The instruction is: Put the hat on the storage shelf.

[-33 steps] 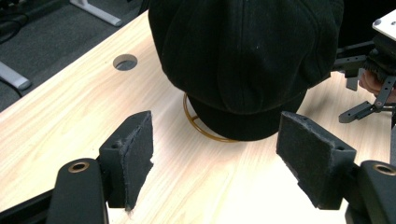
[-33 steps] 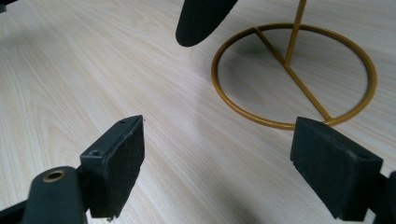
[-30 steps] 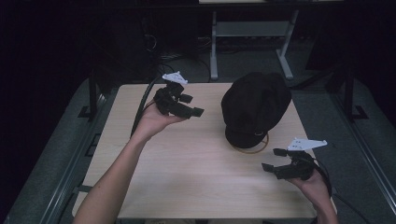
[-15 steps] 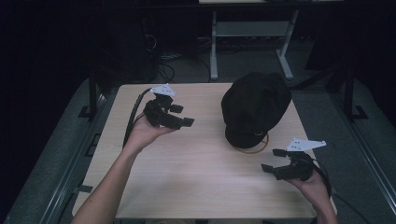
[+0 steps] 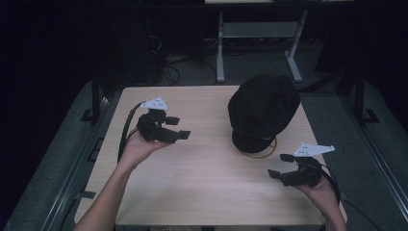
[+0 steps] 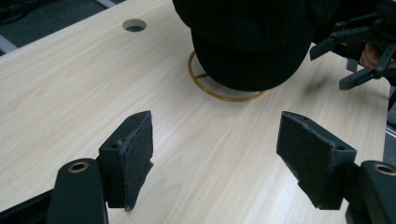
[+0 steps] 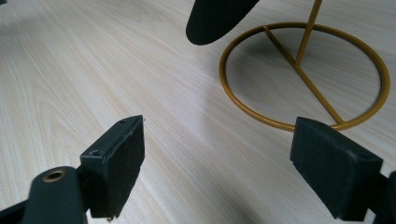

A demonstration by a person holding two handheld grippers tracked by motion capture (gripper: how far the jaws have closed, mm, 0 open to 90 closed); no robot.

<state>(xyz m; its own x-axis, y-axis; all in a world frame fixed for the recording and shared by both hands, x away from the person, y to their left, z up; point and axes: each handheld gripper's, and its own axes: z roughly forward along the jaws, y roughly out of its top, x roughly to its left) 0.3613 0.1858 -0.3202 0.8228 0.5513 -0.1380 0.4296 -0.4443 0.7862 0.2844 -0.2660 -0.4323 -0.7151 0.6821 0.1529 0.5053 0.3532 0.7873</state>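
A black cap (image 5: 262, 108) rests on a gold wire stand (image 5: 262, 153) at the right of the wooden table (image 5: 202, 187). My left gripper (image 5: 178, 128) is held open over the table's left side, well apart from the cap, with nothing between its jaws. In the left gripper view the cap (image 6: 252, 42) and the stand's ring (image 6: 219, 88) lie ahead of the open left gripper (image 6: 215, 163). My right gripper (image 5: 280, 165) stays open near the front right, just below the stand. The right gripper view has the open right gripper (image 7: 217, 168), the ring base (image 7: 280, 114) and the cap's brim (image 7: 215, 18).
A round cable hole (image 6: 134, 24) sits in the tabletop beyond the cap. A metal frame (image 5: 260, 33) stands on the dark floor behind the table. Dark rails (image 5: 94, 101) run along both table sides.
My left gripper has drawn back toward the person and leftward, away from the cap. The right gripper has held its place.
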